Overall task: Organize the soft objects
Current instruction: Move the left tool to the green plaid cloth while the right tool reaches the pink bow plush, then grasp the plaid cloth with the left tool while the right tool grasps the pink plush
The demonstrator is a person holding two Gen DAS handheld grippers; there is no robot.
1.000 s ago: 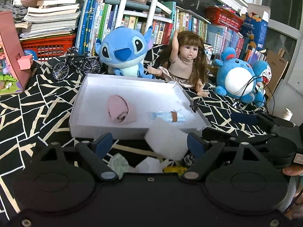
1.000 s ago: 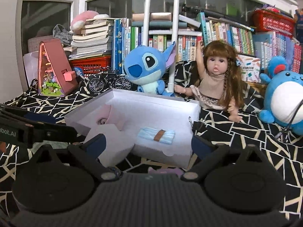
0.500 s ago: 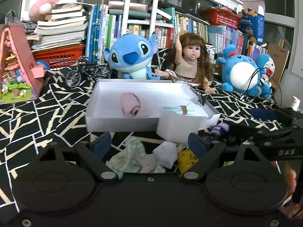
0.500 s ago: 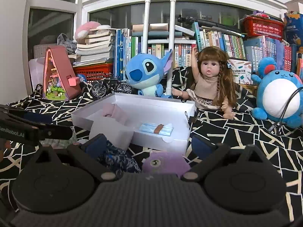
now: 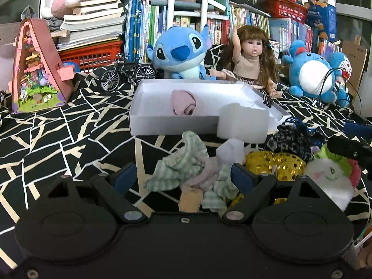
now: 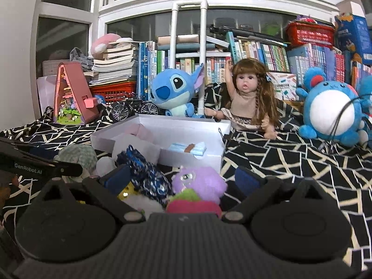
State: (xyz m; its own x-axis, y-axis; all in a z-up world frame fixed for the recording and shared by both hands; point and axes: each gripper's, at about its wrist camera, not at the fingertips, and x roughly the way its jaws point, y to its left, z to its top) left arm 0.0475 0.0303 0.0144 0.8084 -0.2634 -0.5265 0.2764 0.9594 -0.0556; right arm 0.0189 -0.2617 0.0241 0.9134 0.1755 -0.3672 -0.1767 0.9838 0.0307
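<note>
A black cloth with pale crackle lines covers the counter (image 5: 69,125), backed by shelves of books, a Stitch plush (image 5: 179,53) and a doll (image 5: 251,58). A white box (image 5: 162,122) sits mid-counter, holding a pink roll (image 5: 183,102) and, seen from the right wrist, a folded blue mask (image 6: 187,148).

The loose pile lies just in front of the box: a green checked cloth (image 5: 186,162), a gold sequin piece (image 5: 274,162), a dark patterned pouch (image 6: 144,176), a purple plush (image 6: 200,181) and a white plush (image 5: 325,179).

The left hand-held gripper (image 5: 183,177) is wide open and empty, its fingers either side of the green cloth. The right hand-held gripper (image 6: 183,176) is likewise open and empty, with the purple plush and pouch between its fingers.

The step looks like picking the next soft piece for the box. To do it well, I would take one item at a time: lower the left gripper onto a bunched fold of the green cloth rather than a loose edge, so it does not slip or drag neighbours. Lift clear of the box's near wall, then set it beside the pink roll, keeping the two grippers from crossing.
</note>
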